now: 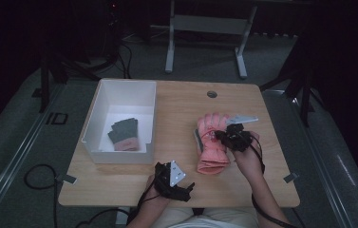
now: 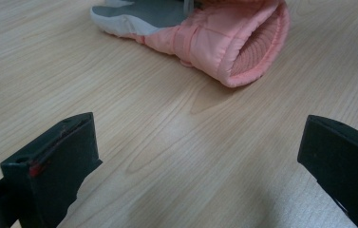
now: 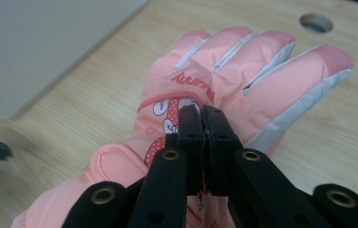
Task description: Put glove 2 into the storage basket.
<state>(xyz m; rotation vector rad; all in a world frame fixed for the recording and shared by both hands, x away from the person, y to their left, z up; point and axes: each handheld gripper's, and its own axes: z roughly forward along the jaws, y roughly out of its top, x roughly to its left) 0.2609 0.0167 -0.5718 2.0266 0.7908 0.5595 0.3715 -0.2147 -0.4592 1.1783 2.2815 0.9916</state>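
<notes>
A pink padded glove (image 1: 212, 142) lies flat on the wooden table (image 1: 176, 109), fingers pointing away from the person and cuff toward them. My right gripper (image 1: 221, 134) sits over the back of this glove (image 3: 262, 85). In the right gripper view its jaws (image 3: 202, 114) are pressed together, and I see no fabric between their tips. My left gripper (image 1: 176, 183) rests near the front edge of the table, jaws wide apart with bare wood between them (image 2: 200, 130). The glove's open cuff (image 2: 257, 52) lies a short way ahead of it.
A white box (image 1: 96, 118) stands at the table's left; a grey glove with a pink cuff (image 1: 124, 134) lies inside it. A round cable hole (image 1: 211, 94) is near the far edge. Cables trail from both grippers off the front edge.
</notes>
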